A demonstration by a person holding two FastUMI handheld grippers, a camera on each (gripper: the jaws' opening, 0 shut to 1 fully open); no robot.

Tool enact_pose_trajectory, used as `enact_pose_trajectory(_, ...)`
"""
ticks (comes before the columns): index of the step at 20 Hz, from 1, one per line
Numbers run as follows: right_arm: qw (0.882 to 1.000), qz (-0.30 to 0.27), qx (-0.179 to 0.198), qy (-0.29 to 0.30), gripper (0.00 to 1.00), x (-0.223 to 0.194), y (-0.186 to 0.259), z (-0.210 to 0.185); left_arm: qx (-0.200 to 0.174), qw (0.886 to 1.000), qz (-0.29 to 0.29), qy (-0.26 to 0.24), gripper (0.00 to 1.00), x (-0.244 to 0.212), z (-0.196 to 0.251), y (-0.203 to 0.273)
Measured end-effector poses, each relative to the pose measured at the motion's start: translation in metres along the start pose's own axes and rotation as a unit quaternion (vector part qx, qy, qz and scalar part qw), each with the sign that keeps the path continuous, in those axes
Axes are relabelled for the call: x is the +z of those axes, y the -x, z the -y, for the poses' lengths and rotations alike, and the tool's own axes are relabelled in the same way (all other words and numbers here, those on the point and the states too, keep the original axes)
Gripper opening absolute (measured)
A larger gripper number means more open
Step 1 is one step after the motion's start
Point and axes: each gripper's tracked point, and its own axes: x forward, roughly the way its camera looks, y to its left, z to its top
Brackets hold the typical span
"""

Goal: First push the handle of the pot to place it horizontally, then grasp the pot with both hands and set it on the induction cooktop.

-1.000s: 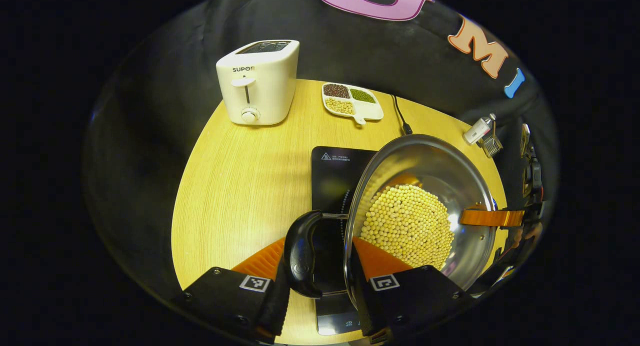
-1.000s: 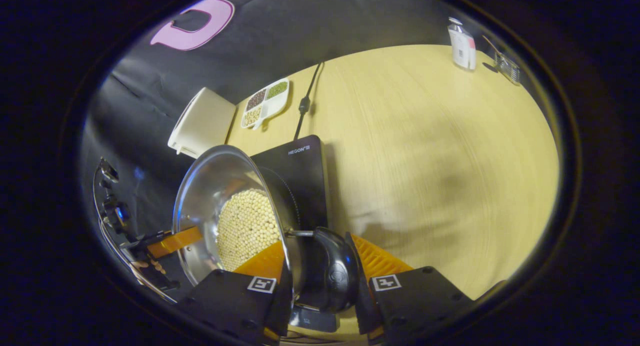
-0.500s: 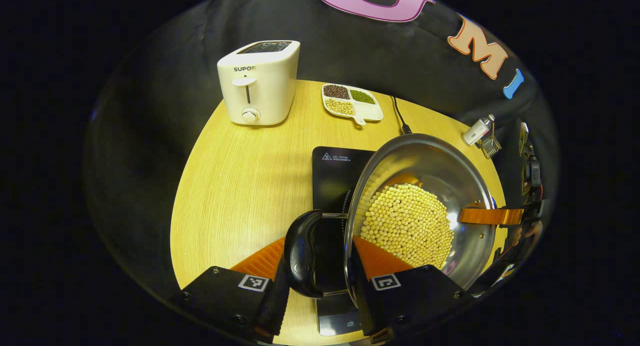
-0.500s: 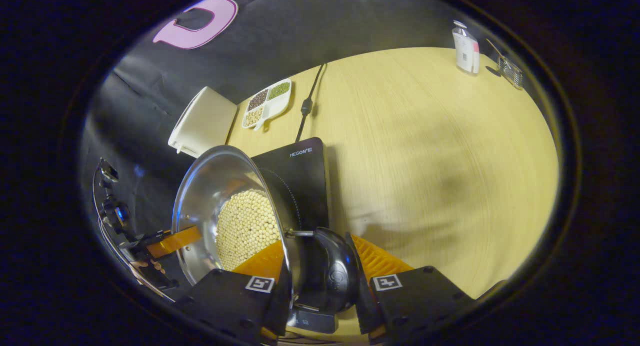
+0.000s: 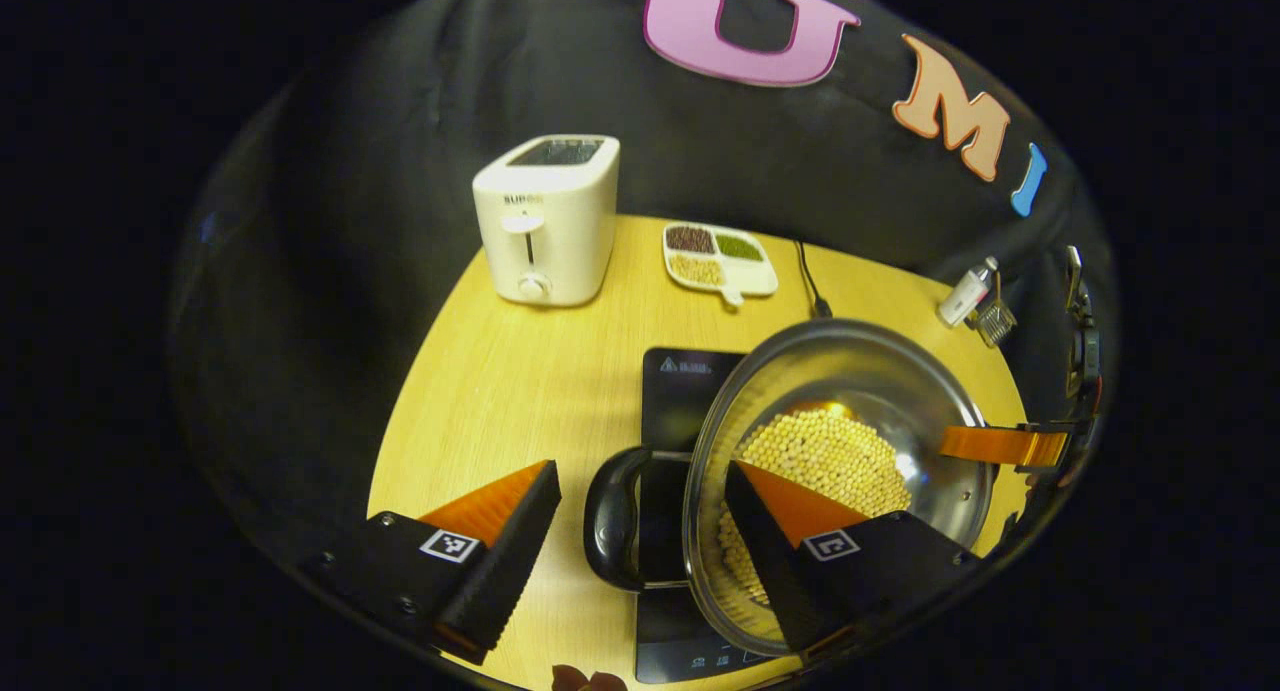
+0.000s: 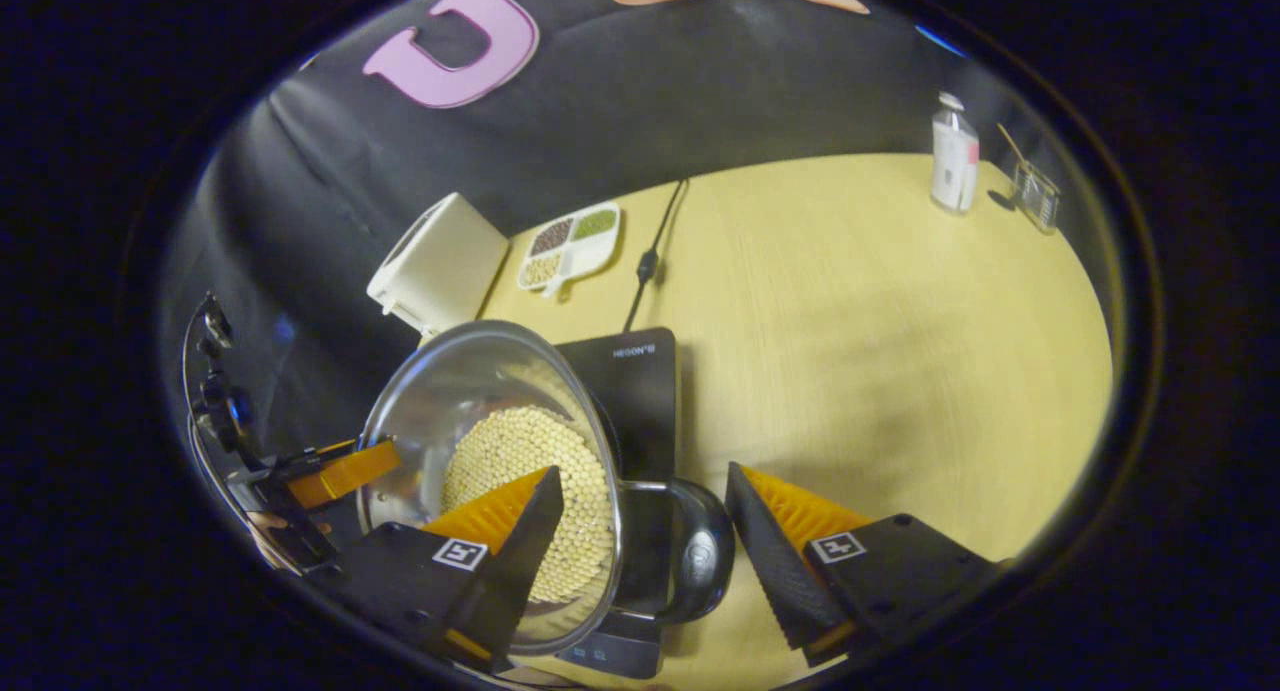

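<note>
- Two grippers, both with fingers spread apart, clamping nothing.
- Left gripper (image 5: 640, 501): fingers wide either side of the pot's black handle (image 5: 612, 519), clear of it on both sides; one orange finger over the wood, the other over the pot's rim and beans.
- Right gripper (image 6: 640, 516): fingers likewise astride the opposite black handle (image 6: 697, 551), not touching it; one finger above the beans, the other above bare wood.
- Pot (image 5: 880, 381), steel, holding yellow beans (image 5: 830, 451), sitting over the black cooktop (image 5: 680, 391); rim overhanging the cooktop's edge on the right gripper's side; whether the base rests flat, cannot tell.
- Cooktop near the table's near edge, control strip poking out beneath the pot.
- Table (image 5: 500, 391), round, light wood; broad bare stretch between cooktop and toaster, and a bigger bare stretch in the right gripper view past the cooktop toward the bottle.
- Toaster (image 5: 548, 219), white, near the far edge, well apart from the pot.
- Tray (image 5: 718, 261) of beans beside the toaster, also near the far edge.
- Cord (image 6: 650, 256) running from the cooktop's back to the far edge.
- Bottle (image 6: 953, 156) and a small glass (image 6: 1035, 196) close to the rim, well apart from the cooktop.
</note>
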Motion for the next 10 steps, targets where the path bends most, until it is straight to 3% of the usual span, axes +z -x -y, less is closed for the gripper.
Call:
enact_pose_trajectory(1,1.0,0.022,0.0,0.015,1.0,0.008,0.006,-0.002,0.006,1.0,0.024,-0.001,1.0,0.007,0.002,0.006)
enact_pose_trajectory(10,0.974,0.203,-0.031,0.096,0.99,0.085,0.116,-0.002,0.061,0.984,0.167,-0.015,0.97,0.06,0.034,0.082)
